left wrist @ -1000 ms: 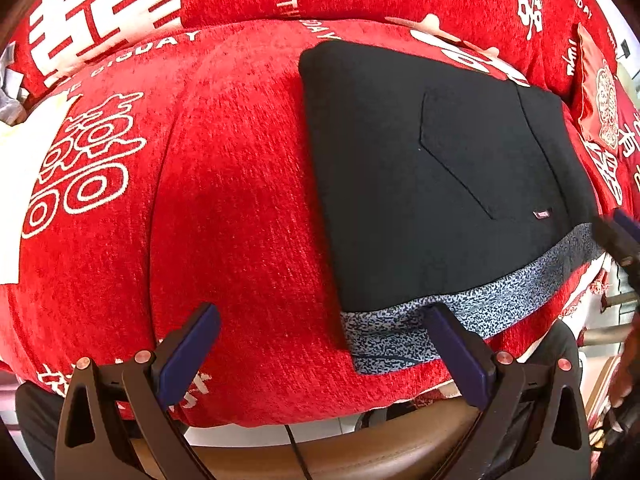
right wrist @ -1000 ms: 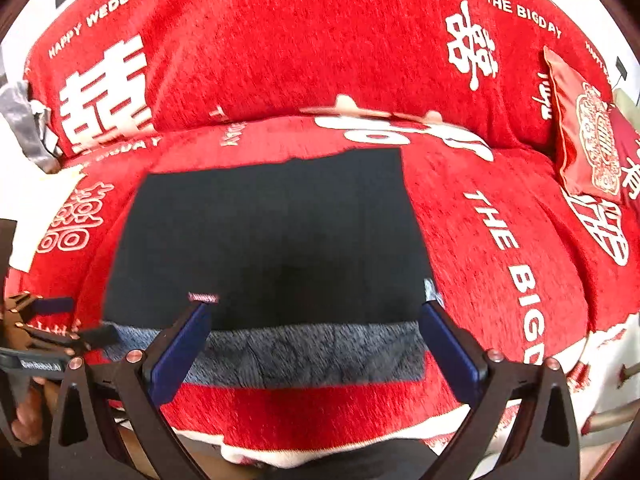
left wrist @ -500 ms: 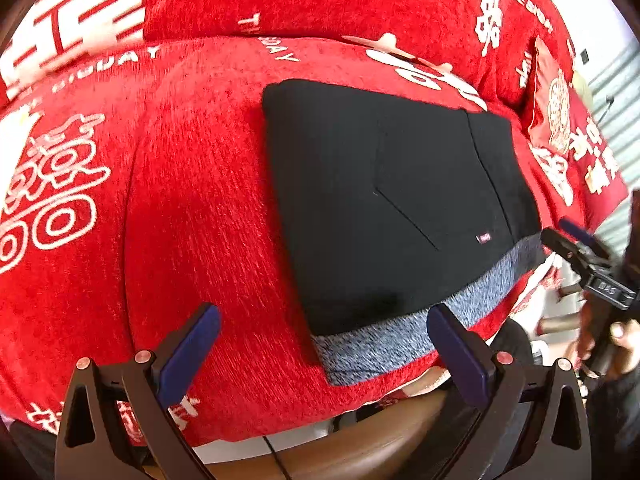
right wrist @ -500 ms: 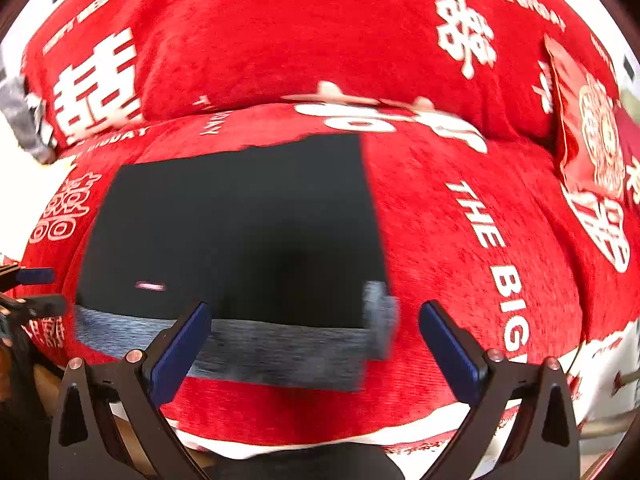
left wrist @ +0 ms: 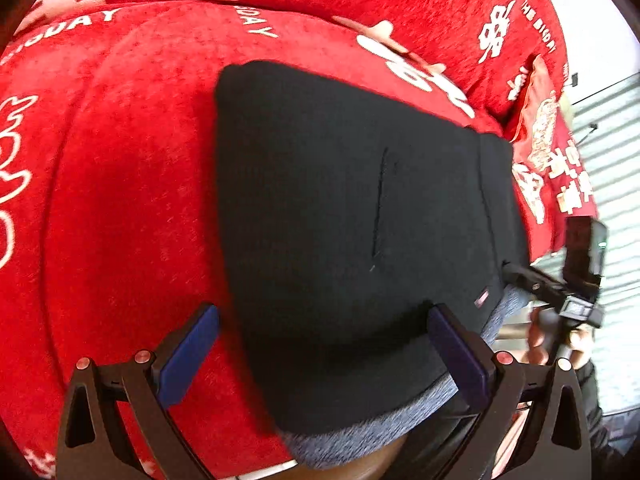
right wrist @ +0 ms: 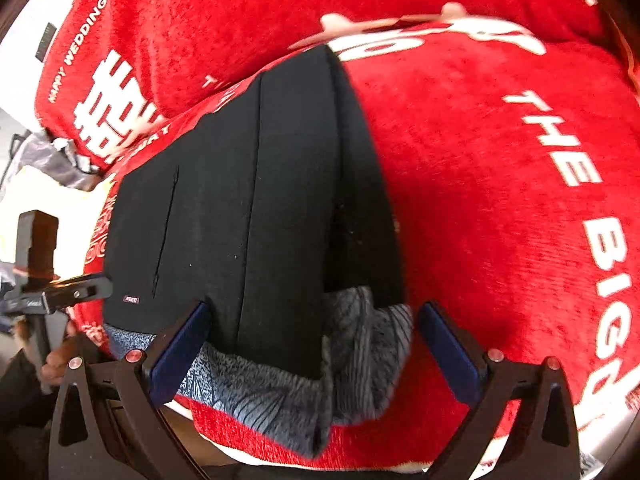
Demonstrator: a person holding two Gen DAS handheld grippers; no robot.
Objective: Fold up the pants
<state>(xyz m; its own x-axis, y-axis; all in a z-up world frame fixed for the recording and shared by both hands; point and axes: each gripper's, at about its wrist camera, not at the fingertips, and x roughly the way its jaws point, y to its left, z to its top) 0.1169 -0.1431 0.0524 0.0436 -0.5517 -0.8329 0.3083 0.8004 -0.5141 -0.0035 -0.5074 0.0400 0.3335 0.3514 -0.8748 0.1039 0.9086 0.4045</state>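
The black pants (left wrist: 344, 240) are laid folded on a red sofa cover (left wrist: 132, 216), with the grey patterned waistband (right wrist: 280, 384) turned toward the cameras at the front edge of the seat. In the left wrist view the near end of the waistband is cut off behind the left gripper (left wrist: 324, 356), and the pants' far right edge is partly blocked by the right gripper (left wrist: 560, 296), seen from the side. The layered fold on the right side of the pants is shown only in the right wrist view, where a loose flap of waistband is seen hanging at the right gripper (right wrist: 312, 352). A small label (right wrist: 131, 300) is visible near the waistband; its lettering cannot be read. Both pairs of jaws are spread wide and nothing is gripped. A red cushion (left wrist: 548, 148) is seen against the backrest only in the left view. The left gripper (right wrist: 60, 292) is partly cut off at the left edge of the right view.
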